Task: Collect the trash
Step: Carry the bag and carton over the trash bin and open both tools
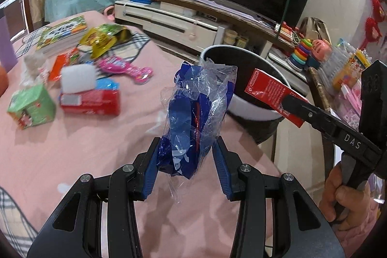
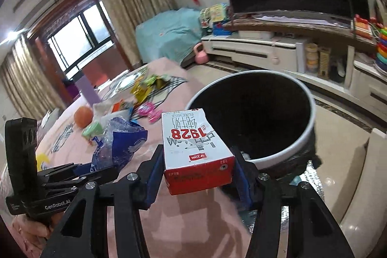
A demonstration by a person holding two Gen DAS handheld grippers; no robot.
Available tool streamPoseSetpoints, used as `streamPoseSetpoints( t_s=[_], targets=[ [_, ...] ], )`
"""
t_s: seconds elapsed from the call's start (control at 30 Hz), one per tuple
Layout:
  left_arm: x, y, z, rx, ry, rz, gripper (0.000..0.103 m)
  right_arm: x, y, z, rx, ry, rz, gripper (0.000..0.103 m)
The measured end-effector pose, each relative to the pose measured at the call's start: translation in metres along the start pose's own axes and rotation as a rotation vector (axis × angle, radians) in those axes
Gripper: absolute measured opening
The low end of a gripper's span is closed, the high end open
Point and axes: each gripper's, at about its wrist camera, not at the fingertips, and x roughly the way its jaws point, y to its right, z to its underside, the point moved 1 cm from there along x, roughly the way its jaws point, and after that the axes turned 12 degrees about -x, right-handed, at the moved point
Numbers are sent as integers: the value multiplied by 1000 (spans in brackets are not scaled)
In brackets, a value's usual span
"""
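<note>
You were midway through the collecting, by my reading; two pieces of trash were in the air and neither had yet gone into the bin (image 2: 285, 154), whose dark inside showed little in it from these views. Your left gripper (image 1: 186, 156) was clamped on a crumpled blue and clear plastic wrapper (image 1: 196, 113), the blue pads pressing its lower part from both sides while the rest stood up above the fingers; it hung over the pink tablecloth (image 1: 72, 149), short of the bin's white rim. Your right gripper (image 2: 197, 173) was closed across a red and white milk carton (image 2: 193, 149), one pad against each side, the jaws standing fairly wide because the carton is wide; the carton lay just before the bin's near rim, beside it rather than over its mouth, as far as I could tell.

A good deal was left on the table: a green box (image 1: 31, 108), a red pack (image 1: 92, 103) with a white block (image 1: 77, 79) on it, a yellow and green snack bag (image 1: 104, 38), an orange wrapper (image 1: 61, 64); which of these counted as trash I could not say for certain. The pink brush (image 1: 128, 68) and the books (image 1: 63, 35) looked like things to keep.
</note>
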Motion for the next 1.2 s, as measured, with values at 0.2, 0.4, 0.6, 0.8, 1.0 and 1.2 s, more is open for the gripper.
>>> streamPoseSetpoints(
  t_s=[0.2,0.4,0.6,0.8,1.0,1.2],
  targets=[
    [14,23,-11,41,-15,9,42,2,22,-3,29,-4,38,53],
    [32,41,-23,68,-42,6,42,4,38,-8,43,-7,62,53],
    [44,49,-31,77,-58,3,42,8,48,-12,43,-15,81,53],
    [54,62,-41,100,-66,-8,42,14,57,-17,42,-31,97,53],
    [65,75,-49,126,-72,-15,43,19,65,-24,31,-44,113,53],
    [75,79,-52,125,-90,-18,45,23,75,-26,31,-56,123,53]
  ],
)
